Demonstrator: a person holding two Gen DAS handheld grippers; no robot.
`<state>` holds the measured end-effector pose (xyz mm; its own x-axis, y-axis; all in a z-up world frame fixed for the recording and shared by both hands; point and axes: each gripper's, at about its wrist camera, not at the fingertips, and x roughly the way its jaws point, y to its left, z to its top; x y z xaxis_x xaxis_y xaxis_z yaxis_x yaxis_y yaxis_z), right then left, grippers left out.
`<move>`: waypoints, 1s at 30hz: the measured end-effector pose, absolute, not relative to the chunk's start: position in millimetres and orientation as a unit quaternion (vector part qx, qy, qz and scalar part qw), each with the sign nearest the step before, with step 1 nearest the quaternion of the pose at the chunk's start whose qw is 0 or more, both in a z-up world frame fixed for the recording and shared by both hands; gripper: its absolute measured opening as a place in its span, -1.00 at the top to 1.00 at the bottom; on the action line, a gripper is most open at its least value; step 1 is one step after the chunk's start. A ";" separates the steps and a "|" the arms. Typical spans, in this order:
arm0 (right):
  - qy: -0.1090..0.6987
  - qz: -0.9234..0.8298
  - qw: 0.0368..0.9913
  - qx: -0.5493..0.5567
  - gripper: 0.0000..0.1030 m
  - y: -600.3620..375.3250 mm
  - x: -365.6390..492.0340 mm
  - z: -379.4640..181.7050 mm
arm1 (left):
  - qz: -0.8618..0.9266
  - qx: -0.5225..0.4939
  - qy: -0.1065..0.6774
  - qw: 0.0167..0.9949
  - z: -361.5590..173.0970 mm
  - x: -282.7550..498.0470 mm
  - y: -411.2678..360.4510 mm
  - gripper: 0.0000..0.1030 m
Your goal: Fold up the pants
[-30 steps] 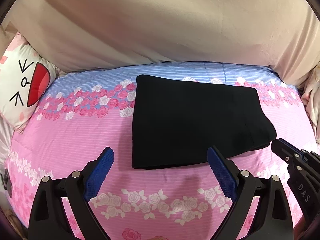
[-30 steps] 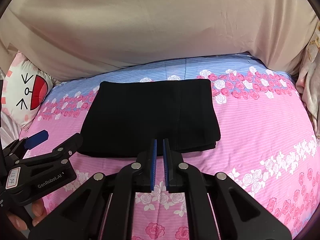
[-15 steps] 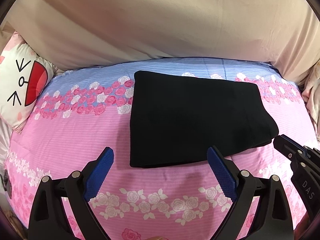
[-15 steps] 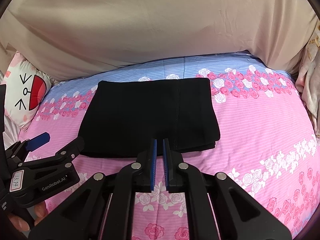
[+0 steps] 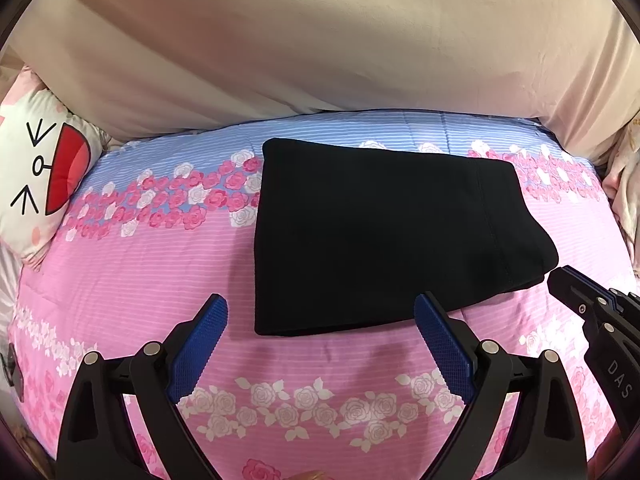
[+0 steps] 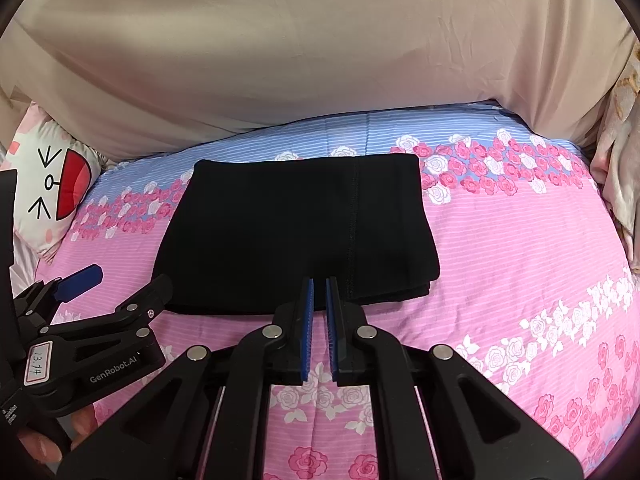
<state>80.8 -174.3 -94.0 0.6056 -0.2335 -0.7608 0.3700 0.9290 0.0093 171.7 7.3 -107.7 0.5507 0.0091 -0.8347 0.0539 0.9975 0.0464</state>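
Black pants (image 6: 296,236): folded into a flat rectangle, lying mid-bed on the pink-and-blue rose-print bedspread (image 6: 520,264). Left gripper (image 5: 320,316): blue pads spread wide, holding nothing, just short of the pants' near edge; body marked "GenRobot.AI", tag "13.14". Right gripper (image 6: 319,292): pads nearly together, nothing between them; side marked "DAS". Cartoon-face pillow (image 5: 44,176): far left.

From my remote seat I count one folded pair of black pants (image 5: 384,232), one flowered bedspread (image 5: 152,280), one cartoon-face pillow (image 5: 44,176), one beige sheet (image 5: 320,48), and two hand-held grippers, left hand-held gripper (image 5: 320,316) and right hand-held gripper (image 6: 319,300).
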 end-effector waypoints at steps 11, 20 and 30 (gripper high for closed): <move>0.410 -0.169 0.892 0.083 0.87 -176.3 79.7 -94.2 | -0.020 0.036 0.474 0.880 -109.9 172.7 3.4 -0.80; 0.410 -0.171 0.892 0.083 0.87 -175.9 79.4 -94.5 | -0.025 0.037 0.473 0.880 -110.3 174.5 2.0 -0.80; 0.410 -0.173 0.892 0.083 0.87 -176.9 78.8 -95.2 | -0.033 0.041 0.473 0.879 -110.2 176.8 -0.4 -0.80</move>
